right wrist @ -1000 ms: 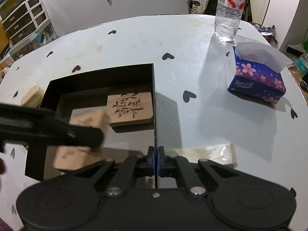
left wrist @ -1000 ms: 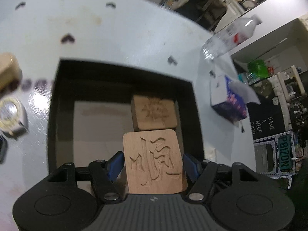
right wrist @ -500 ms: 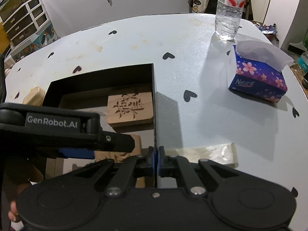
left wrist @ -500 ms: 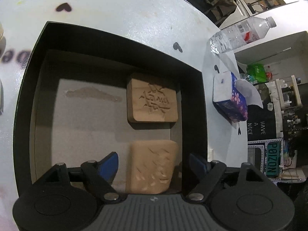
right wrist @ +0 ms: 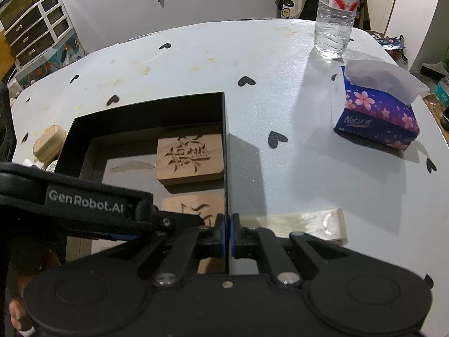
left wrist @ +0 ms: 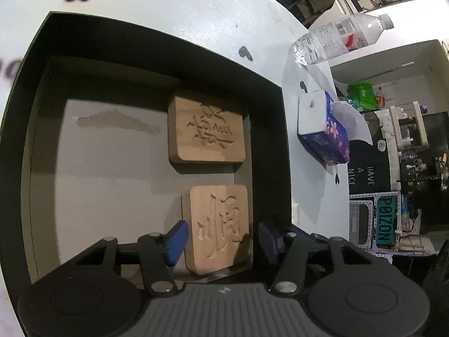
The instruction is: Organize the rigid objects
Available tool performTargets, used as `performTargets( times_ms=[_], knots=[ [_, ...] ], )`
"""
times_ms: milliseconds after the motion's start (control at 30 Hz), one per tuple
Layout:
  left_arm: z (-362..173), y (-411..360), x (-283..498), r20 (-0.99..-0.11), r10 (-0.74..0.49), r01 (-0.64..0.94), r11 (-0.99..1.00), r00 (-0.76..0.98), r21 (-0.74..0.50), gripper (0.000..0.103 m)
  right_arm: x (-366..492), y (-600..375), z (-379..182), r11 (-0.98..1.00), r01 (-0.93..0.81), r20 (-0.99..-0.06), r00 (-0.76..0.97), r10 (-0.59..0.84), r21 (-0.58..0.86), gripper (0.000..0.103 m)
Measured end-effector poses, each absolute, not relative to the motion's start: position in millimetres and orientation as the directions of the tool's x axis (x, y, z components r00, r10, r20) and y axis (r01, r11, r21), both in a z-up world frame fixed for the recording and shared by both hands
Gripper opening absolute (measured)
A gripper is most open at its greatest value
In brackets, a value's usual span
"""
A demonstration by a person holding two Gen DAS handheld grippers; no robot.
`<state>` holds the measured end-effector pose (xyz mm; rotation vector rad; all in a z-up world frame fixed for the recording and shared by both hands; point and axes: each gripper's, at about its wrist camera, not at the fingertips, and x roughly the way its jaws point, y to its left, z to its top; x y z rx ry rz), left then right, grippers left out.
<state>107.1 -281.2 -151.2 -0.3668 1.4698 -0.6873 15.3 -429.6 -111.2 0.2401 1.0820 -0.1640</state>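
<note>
A black box (left wrist: 157, 45) with a grey floor holds two carved wooden blocks. The far block (left wrist: 206, 132) lies flat by the right wall. In front of it lies the near block (left wrist: 219, 224), carved face up, between the blue pads of my left gripper (left wrist: 221, 238). The jaws are closing, and a gap shows on each side of the block. My right gripper (right wrist: 226, 224) is shut on the box's thin right wall (right wrist: 226, 154). From the right wrist, the left gripper's black arm (right wrist: 84, 199) crosses the box and half hides the near block (right wrist: 193, 205).
On the white heart-spotted table (right wrist: 280, 70) stand a water bottle (right wrist: 335, 16) and a blue tissue box (right wrist: 376, 112), right of the box. A small wooden piece (right wrist: 47, 141) lies left of the box. A pale strip (right wrist: 308, 221) lies near my right gripper. A hand (right wrist: 16, 311) shows bottom left.
The left gripper sank into the box and let go of the near block, which now rests on the floor. Its jaws spread wide, then narrowed. The right gripper has kept still.
</note>
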Motion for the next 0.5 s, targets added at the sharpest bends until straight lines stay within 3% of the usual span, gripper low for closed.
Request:
performTargets(
  times_ms=[133, 267, 500],
  knots=[
    [-145, -277, 108, -0.784, -0.621, 0.208, 0.766, -0.009, -0.608, 0.057, 15, -430, -111, 0.961, 0.249, -0.887, 0.462, -0.013, 0.116, 0.004],
    [-134, -272, 107, -0.8, -0.6, 0.237, 0.781, 0.023, -0.578, 0.073, 15, -431, -111, 0.96, 0.251, -0.887, 0.462, -0.009, 0.121, 0.004],
    [-111, -253, 101, -0.804, -0.586, 0.279, 0.791, 0.096, -0.544, 0.082, 15, -433, -111, 0.959, 0.251, -0.886, 0.464, 0.003, 0.134, 0.005]
  ],
)
